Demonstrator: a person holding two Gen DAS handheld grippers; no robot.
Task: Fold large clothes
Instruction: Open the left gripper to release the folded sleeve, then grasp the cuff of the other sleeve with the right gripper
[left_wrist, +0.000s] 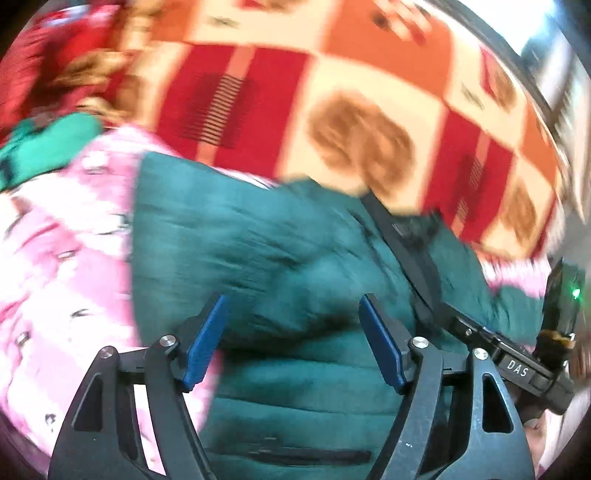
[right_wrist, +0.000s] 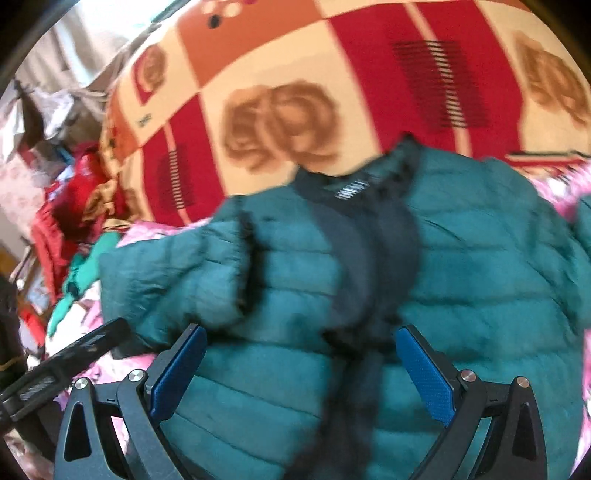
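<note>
One patterned blanket (right_wrist: 288, 92), red, orange and cream squares with brown roses. One pink printed sheet (left_wrist: 55, 240) lies on it. One teal quilted puffer jacket (right_wrist: 258, 387) spread on the sheet, dark lining and collar label (right_wrist: 349, 192) showing, label unreadable. Left hand-held gripper (left_wrist: 295, 339): blue pads spread, nothing pinched. Right hand-held gripper (right_wrist: 301, 376): spread wide over jacket, empty; "DAS" printed on it.

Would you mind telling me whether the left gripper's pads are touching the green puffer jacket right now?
Cannot tell. In the left wrist view the left gripper has its jaws wide open above the green puffer jacket, but blur hides whether the pads rest on the fabric.
</note>
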